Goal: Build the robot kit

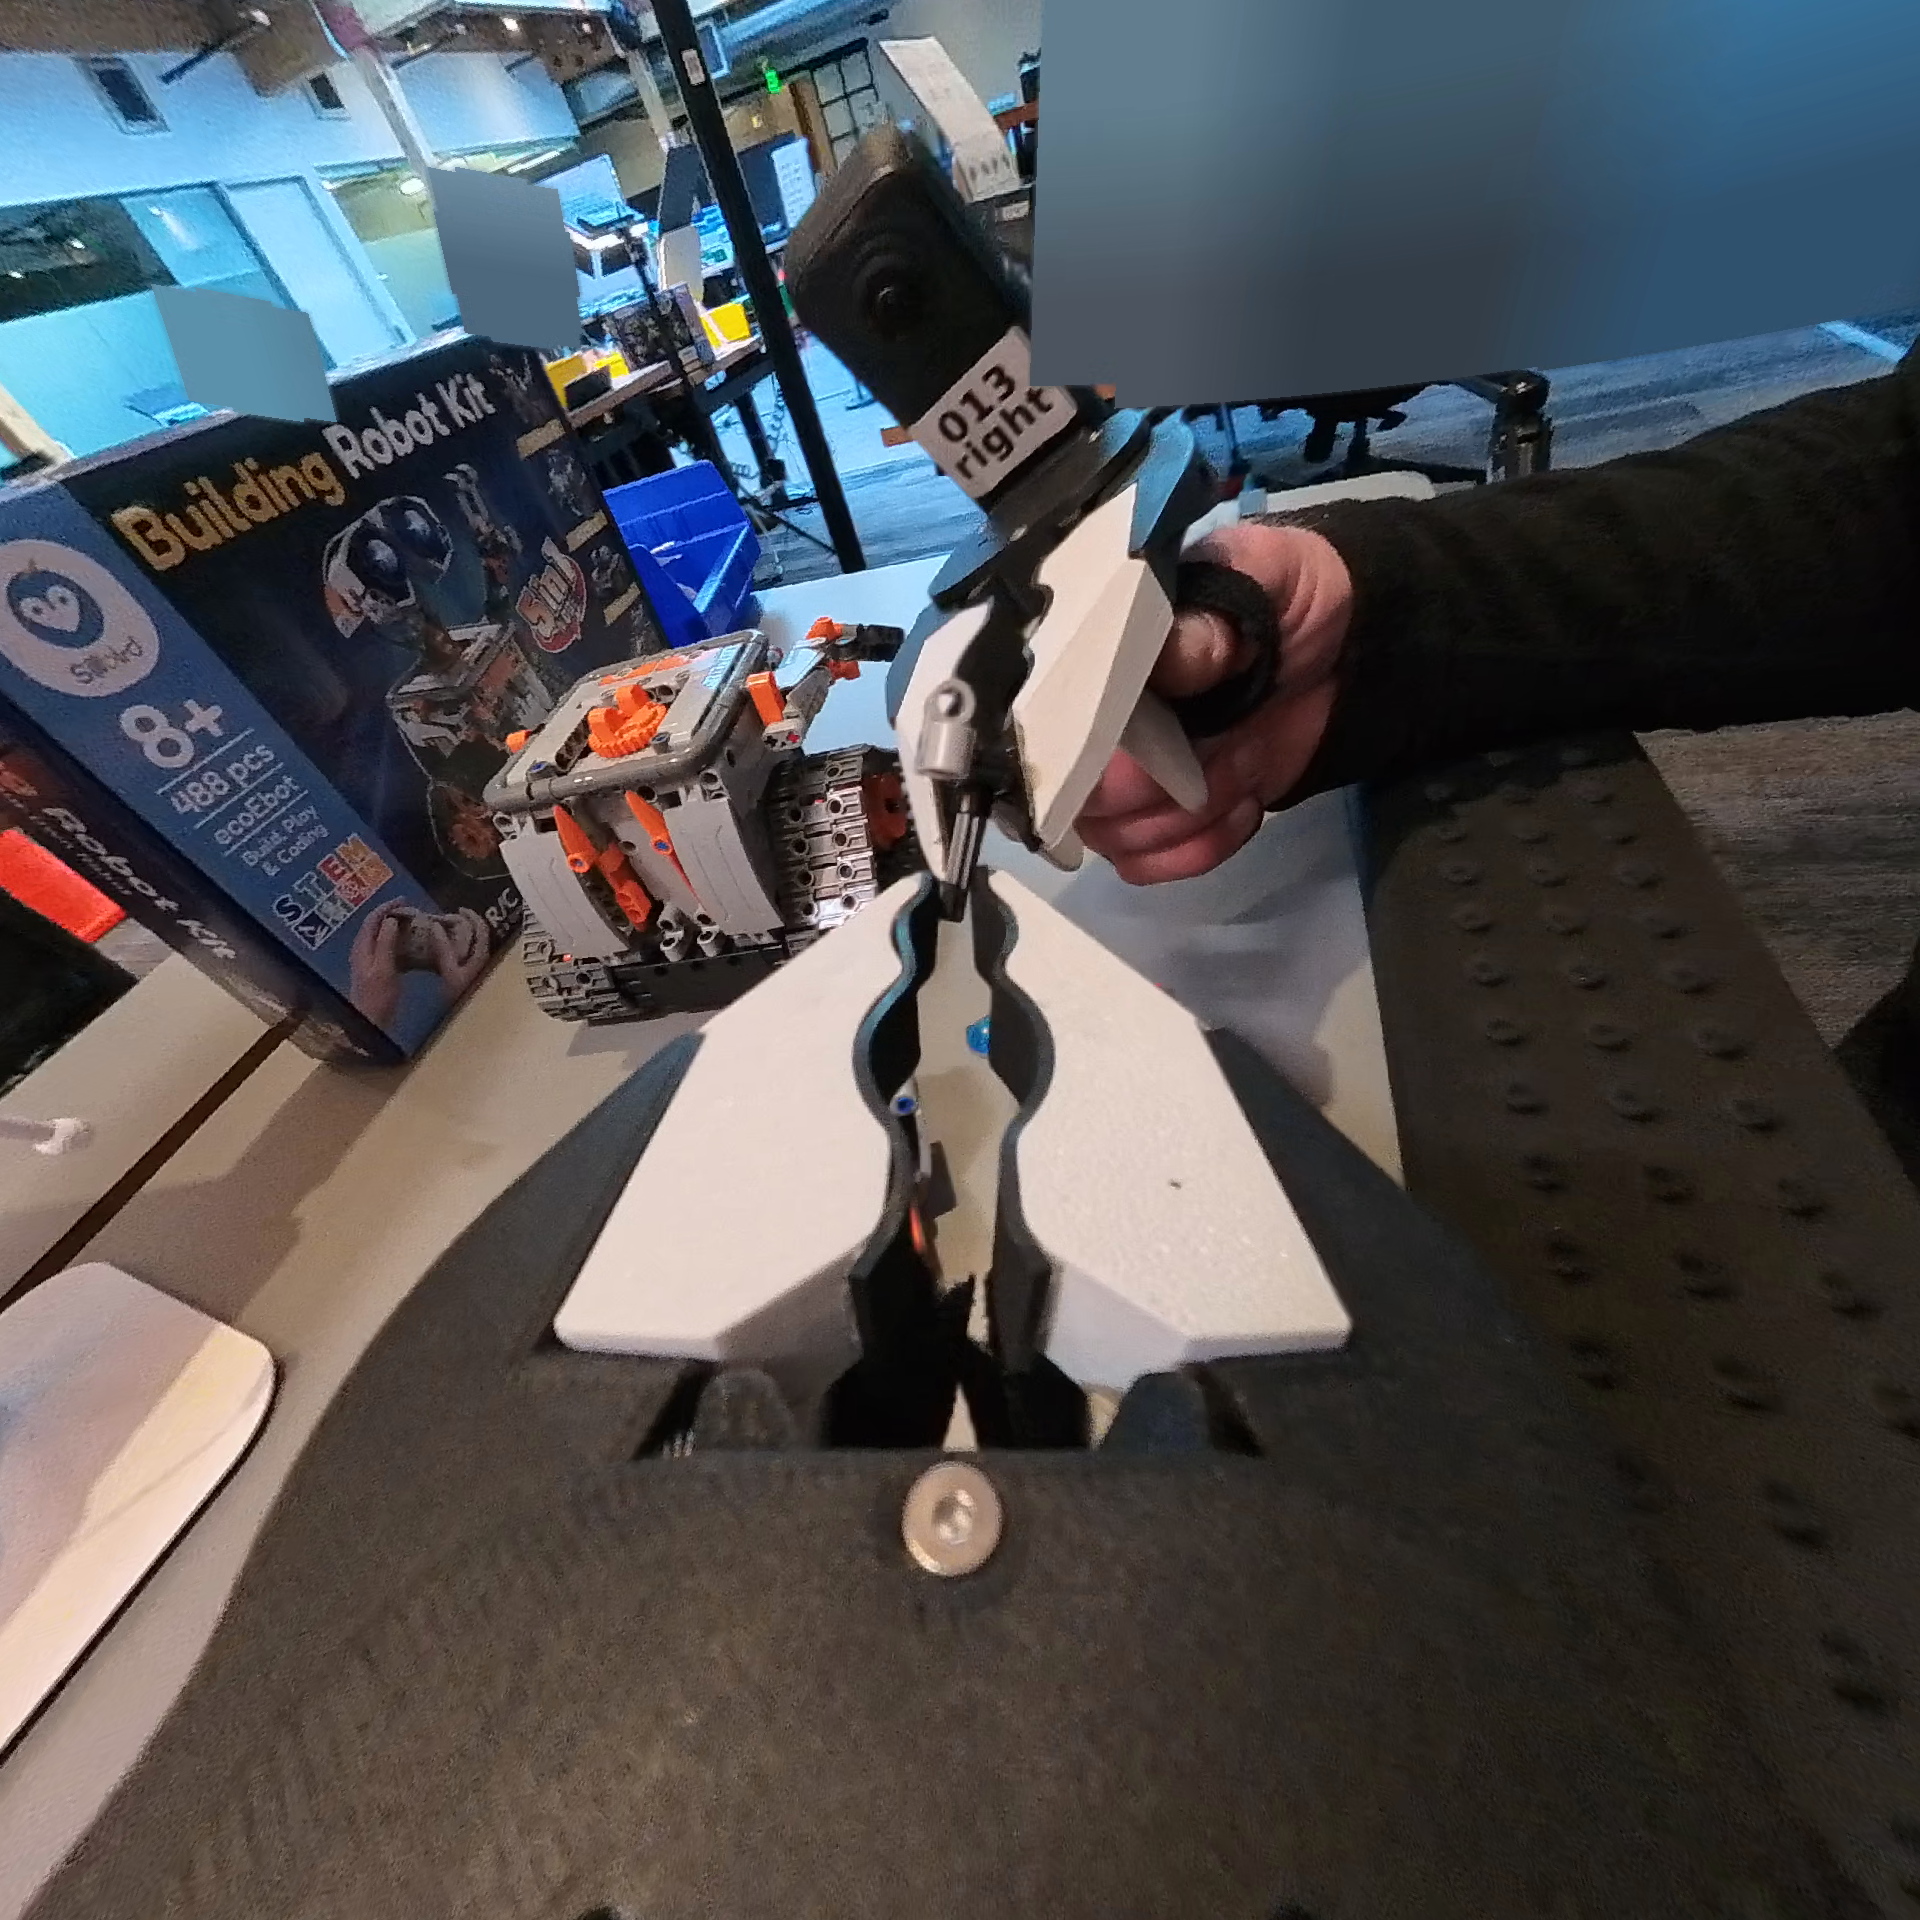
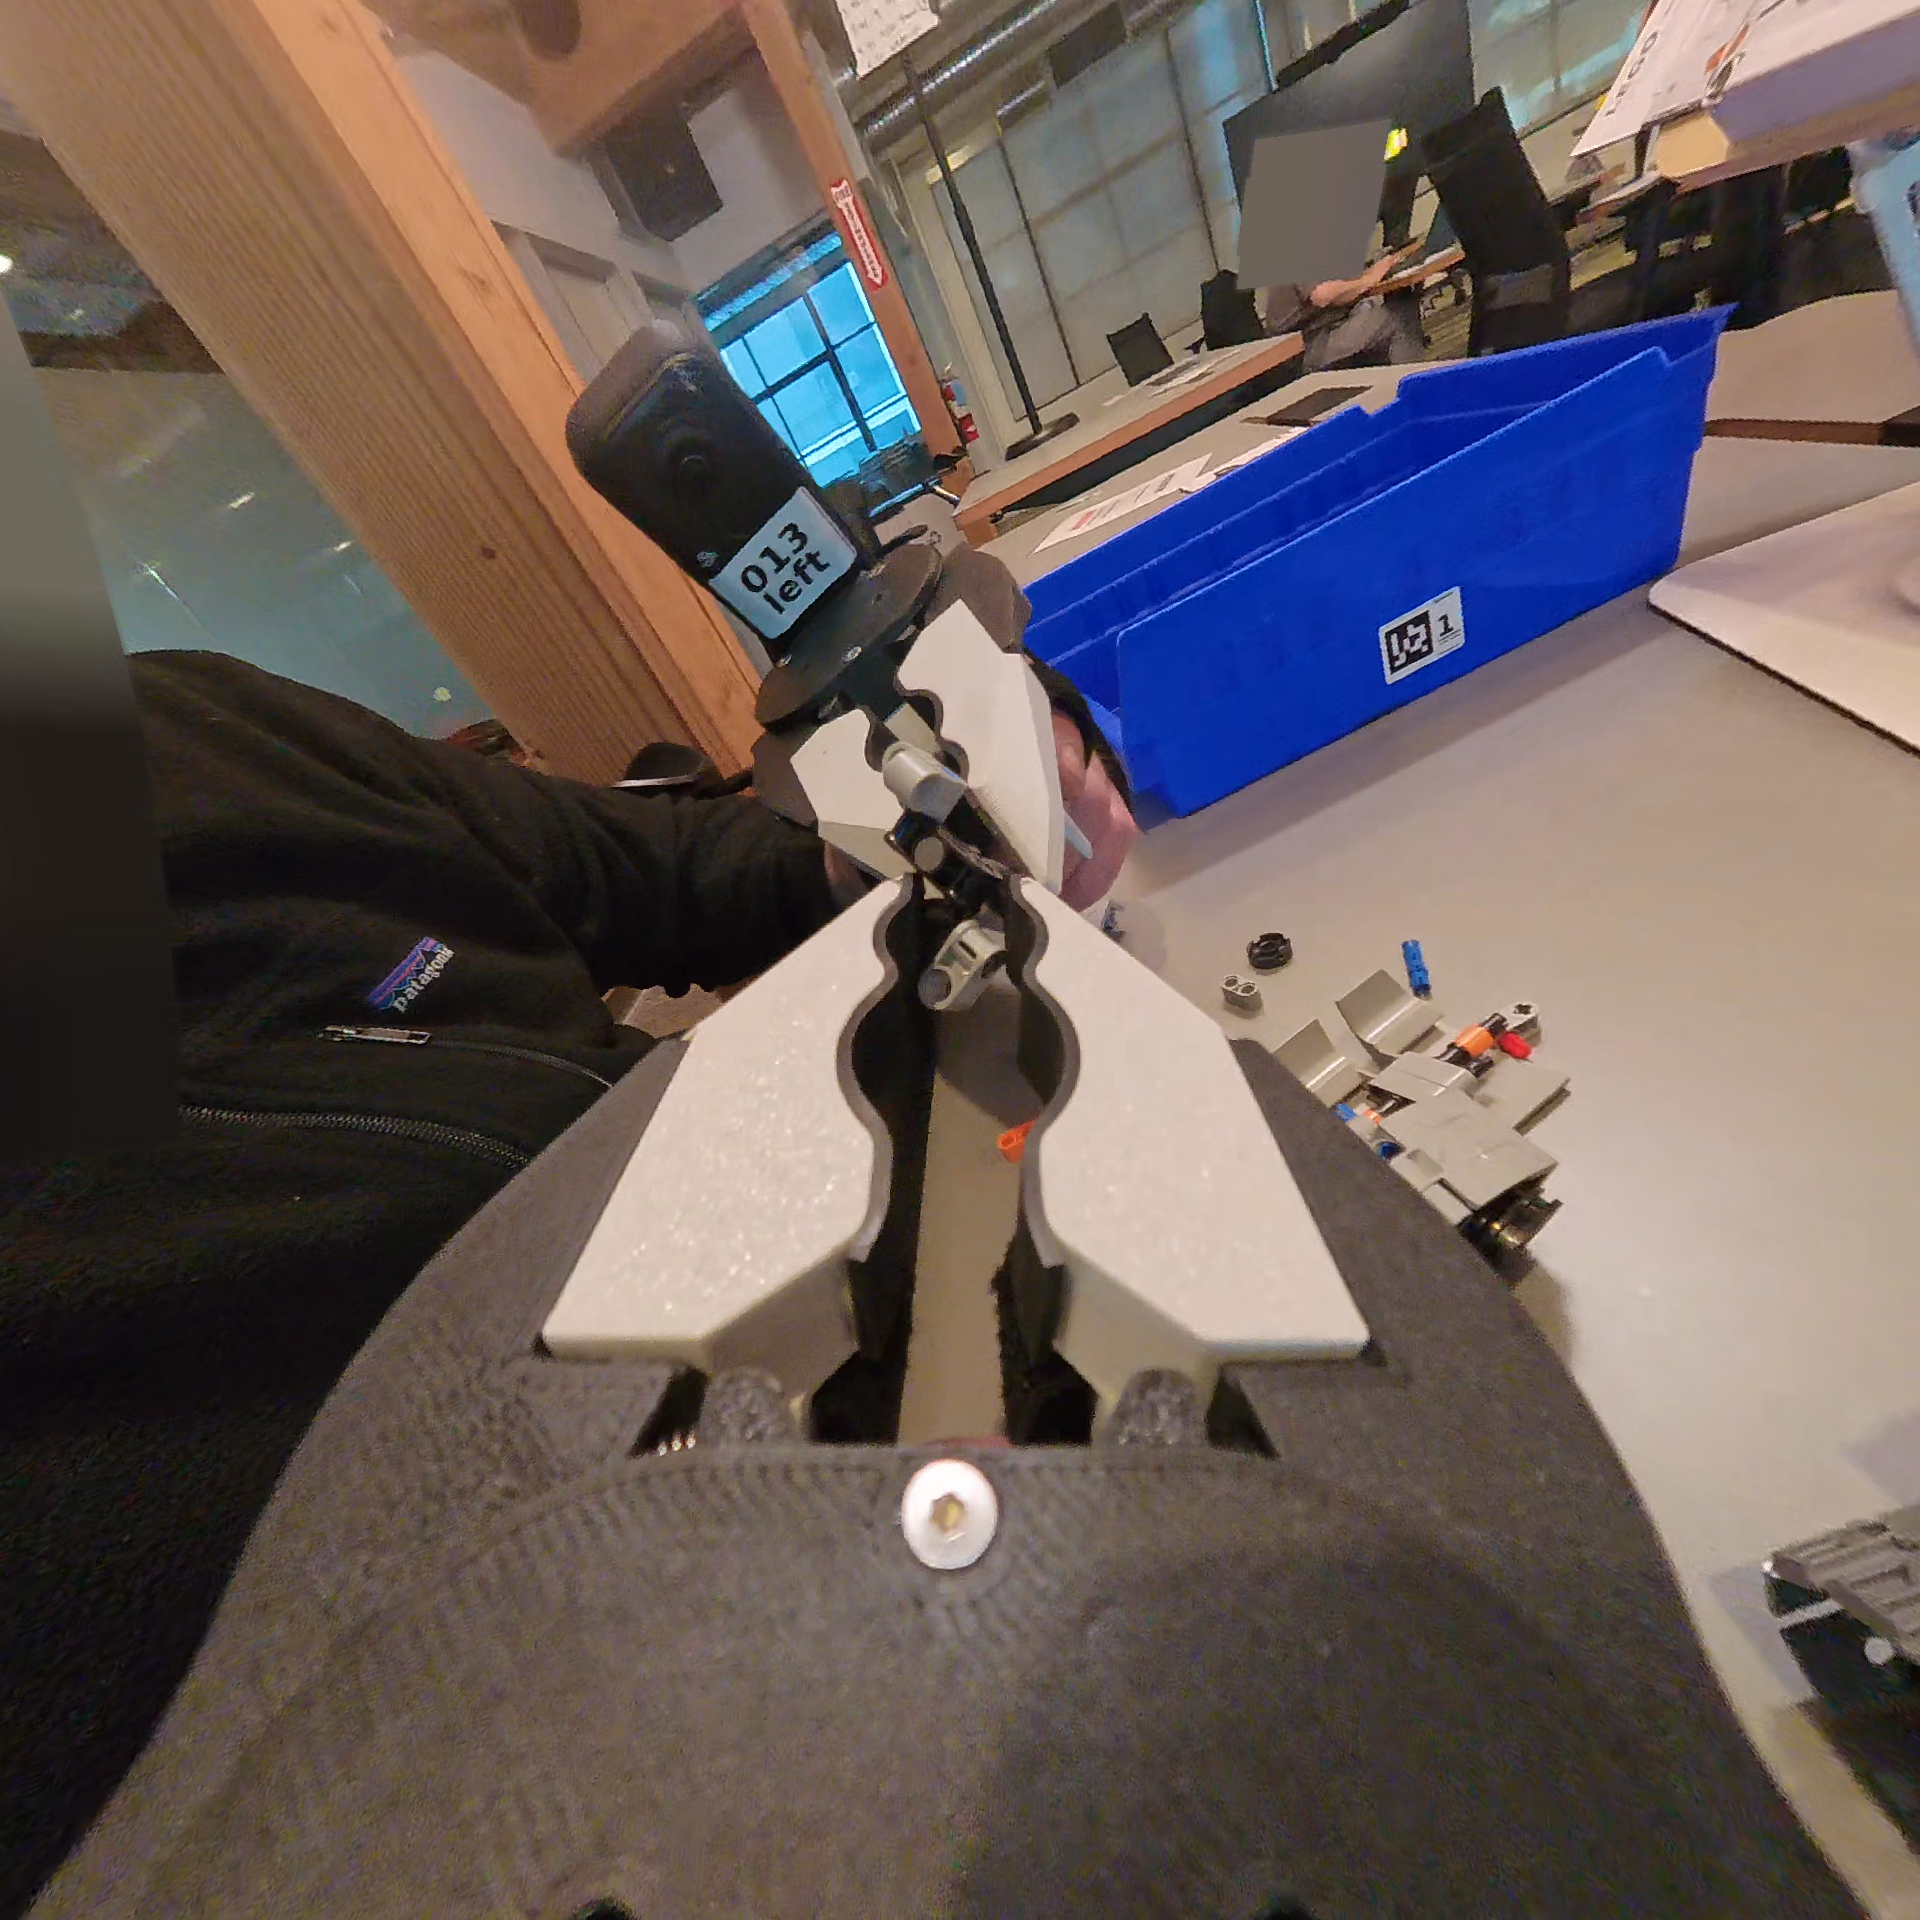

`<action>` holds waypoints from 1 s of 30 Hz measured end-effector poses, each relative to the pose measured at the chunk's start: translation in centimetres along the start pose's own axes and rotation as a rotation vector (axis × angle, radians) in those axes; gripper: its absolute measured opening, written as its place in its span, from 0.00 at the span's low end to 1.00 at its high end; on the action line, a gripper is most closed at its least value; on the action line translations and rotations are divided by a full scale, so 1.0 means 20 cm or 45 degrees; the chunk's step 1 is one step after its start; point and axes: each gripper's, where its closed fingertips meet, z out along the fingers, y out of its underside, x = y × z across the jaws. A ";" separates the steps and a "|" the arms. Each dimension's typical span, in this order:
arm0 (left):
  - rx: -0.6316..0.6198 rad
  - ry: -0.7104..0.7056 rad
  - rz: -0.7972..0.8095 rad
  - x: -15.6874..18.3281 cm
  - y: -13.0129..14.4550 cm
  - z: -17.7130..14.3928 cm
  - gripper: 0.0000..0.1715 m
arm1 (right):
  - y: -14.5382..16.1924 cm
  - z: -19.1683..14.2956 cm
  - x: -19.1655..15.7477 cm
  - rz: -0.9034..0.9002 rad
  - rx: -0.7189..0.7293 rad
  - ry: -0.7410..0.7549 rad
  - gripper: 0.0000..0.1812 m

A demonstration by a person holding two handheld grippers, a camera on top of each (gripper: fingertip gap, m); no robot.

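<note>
My left gripper [image 1: 951, 899] and right gripper [image 2: 956, 899] meet tip to tip above the grey table [image 2: 1455, 831]. Between them is a small brick assembly [image 1: 948, 764] of grey connectors and black pins. In the left wrist view, the right gripper [image 1: 982, 831] is shut on the grey connector end, and my left tips pinch the black end. In the right wrist view, a grey connector [image 2: 961, 961] sits between my right fingers, and the left gripper [image 2: 935, 842] grips the other end of the assembly [image 2: 920, 779]. A hand [image 1: 1226, 707] in a black sleeve holds the right gripper.
A tracked grey and orange brick robot [image 1: 665, 831] stands just behind the grippers, beside a blue kit box [image 1: 260, 727]. A blue bin [image 2: 1403, 582] lies on the table. Loose brick parts [image 2: 1423, 1101] lie to the right, a track piece [image 2: 1860, 1621] nearer. A white board [image 1: 104, 1455] lies at the left. Only a small space, under 4 cm, lies between the two pairs of fingers.
</note>
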 end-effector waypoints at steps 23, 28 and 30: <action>-0.264 -0.058 -0.071 -0.11 0.07 -0.11 0.19 | -0.04 -0.07 0.08 -0.472 -0.110 0.413 0.02; -0.239 -0.275 -0.017 -0.22 -0.08 -0.42 0.19 | -0.09 -0.13 0.06 -0.456 -0.042 0.411 0.02; -0.407 -0.304 0.030 -0.22 -0.01 -0.49 0.19 | -0.10 -0.14 0.05 -0.461 -0.035 0.406 0.02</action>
